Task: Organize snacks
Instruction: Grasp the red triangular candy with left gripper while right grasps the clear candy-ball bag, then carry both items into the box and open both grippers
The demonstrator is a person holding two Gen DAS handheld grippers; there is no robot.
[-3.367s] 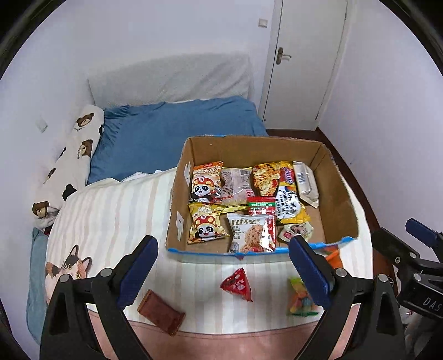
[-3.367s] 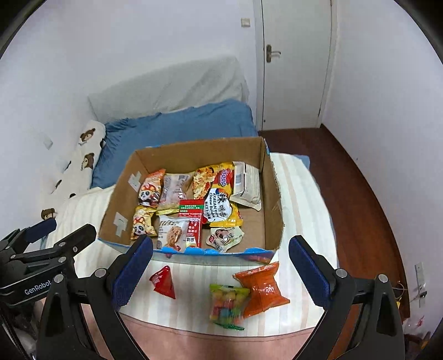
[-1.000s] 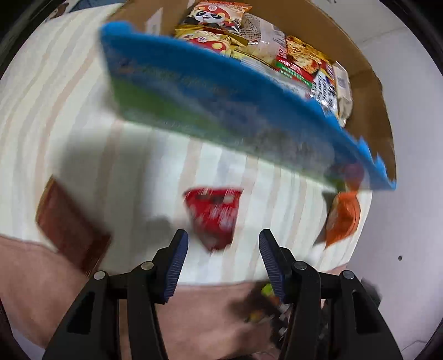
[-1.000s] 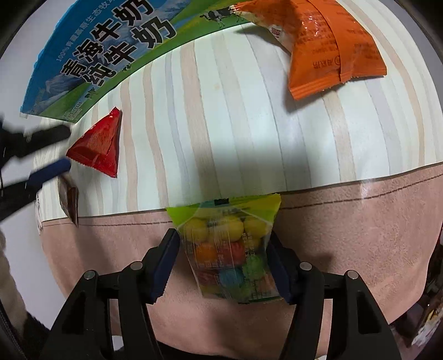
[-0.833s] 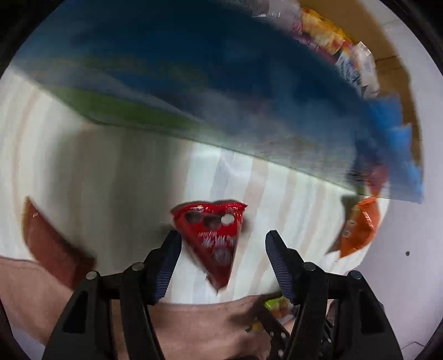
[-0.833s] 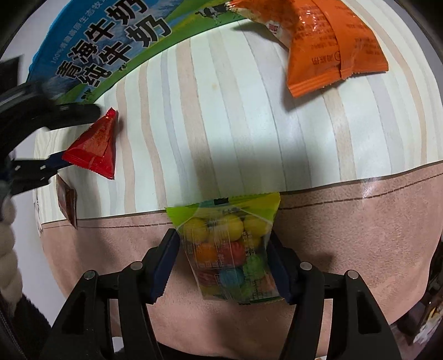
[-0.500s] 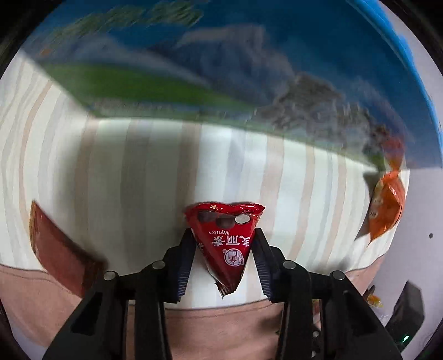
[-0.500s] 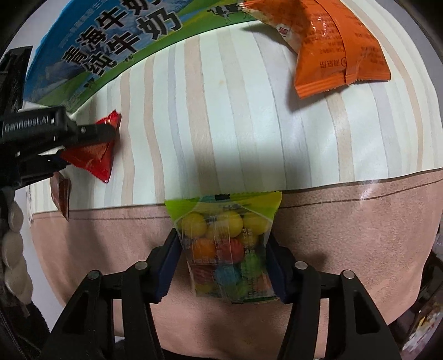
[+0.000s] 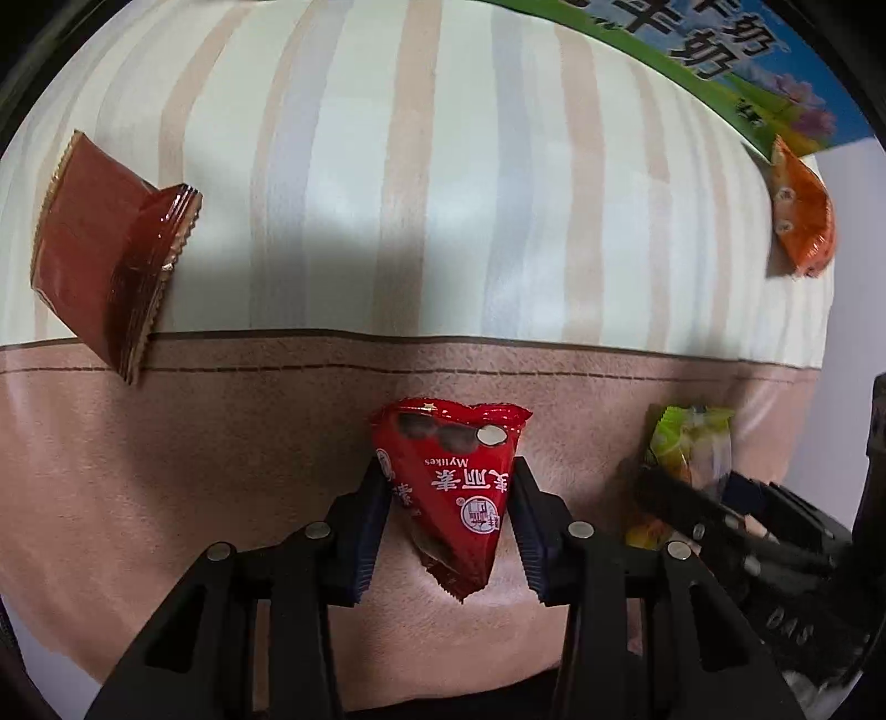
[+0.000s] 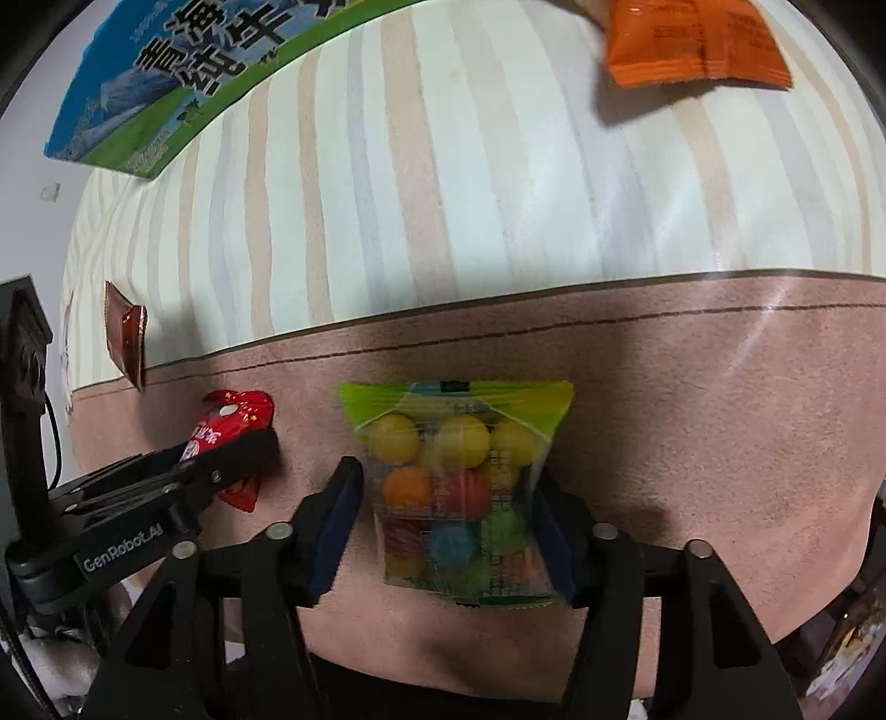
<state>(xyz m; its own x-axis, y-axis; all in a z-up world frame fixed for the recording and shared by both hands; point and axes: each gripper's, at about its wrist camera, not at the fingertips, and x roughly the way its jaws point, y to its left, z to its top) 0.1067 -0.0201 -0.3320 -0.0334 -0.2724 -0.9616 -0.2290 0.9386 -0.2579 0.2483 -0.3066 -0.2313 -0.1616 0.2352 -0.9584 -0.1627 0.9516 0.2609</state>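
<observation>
A red triangular snack packet (image 9: 451,487) is pinched between the pads of my left gripper (image 9: 447,477), which is shut on it over the pink band of the bedcover (image 9: 221,443). The right wrist view shows the same packet (image 10: 235,412) in the left gripper (image 10: 243,448). A clear bag of coloured candy balls (image 10: 454,482) with a green top sits between the pads of my right gripper (image 10: 448,476). Its jaws are opening, and a thin gap shows at the left pad. The left wrist view catches this bag (image 9: 689,443) at the right.
A brown wrapped snack (image 9: 105,249) lies on the striped cover at the left, also in the right wrist view (image 10: 124,332). An orange packet (image 10: 692,39) lies near the blue-green wall of the cardboard box (image 10: 183,94) at the top. The bed's edge runs below the grippers.
The left gripper closed on the red packet and drew it back from the stripes onto the pink band. The right gripper and candy bag shifted slightly back from the seam.
</observation>
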